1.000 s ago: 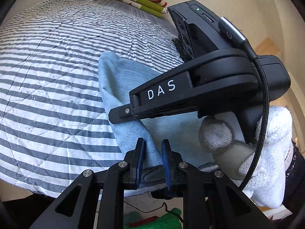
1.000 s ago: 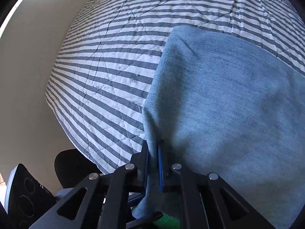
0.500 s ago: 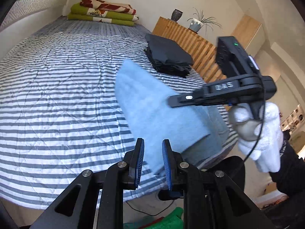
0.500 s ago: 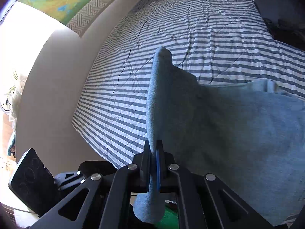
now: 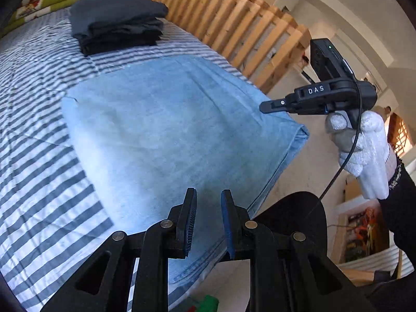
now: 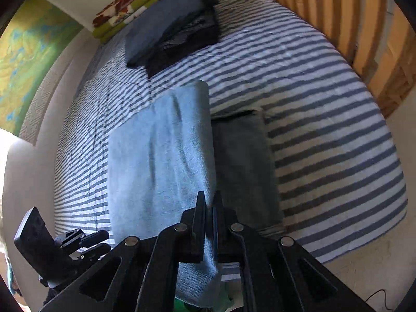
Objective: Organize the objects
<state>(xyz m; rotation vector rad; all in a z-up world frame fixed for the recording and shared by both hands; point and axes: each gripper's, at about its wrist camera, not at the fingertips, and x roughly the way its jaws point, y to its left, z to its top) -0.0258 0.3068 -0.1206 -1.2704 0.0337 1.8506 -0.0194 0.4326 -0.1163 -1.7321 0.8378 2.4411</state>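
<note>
A: Where's the light blue denim-like folded cloth (image 5: 166, 130) rn?

B: On the bed w/ the blue-and-white striped quilt (image 5: 39, 161), at the near corner. Near end hangs over the bed edge. From the right wrist cam the same cloth (image 6: 158, 161) runs lengthwise away from the cam, one long edge raised off the quilt (image 6: 325, 135), dark shadow beside it.

A: Right gripper?

B: Right gripper (image 6: 208, 208) is clamped tight on the near end of the blue cloth, fabric pinched btwn the jaws and hanging below them. In the left cam that gripper (image 5: 267, 105) shows from the side, off the right corner of the cloth, held by a hand in a white knit glove (image 5: 364, 150), black sleeve, cable trailing down.

A: Left one?

B: Left gripper (image 5: 208, 213) has its jaws a bit apart. Blue pads visible, cloth lies behind and below the gap, but nothing looks pinched. Can't see the pads pressing on fabric.

A: Other stuff on the bed?

B: Stack of folded dark grey and black clothes (image 5: 117, 20) farther up the bed, well apart from the blue cloth. Same stack (image 6: 171, 31) in the right cam. Beyond it, folded green bedding w/ a red-and-white floral layer (image 6: 132, 7) against the wall.

A: Around the bed?

B: Wooden slatted panel (image 5: 234, 18) along the far side. Green-yellow wall picture (image 6: 28, 52) on the other side. Black chair seat (image 5: 293, 218) near the bed corner, below the gloved hand.
</note>
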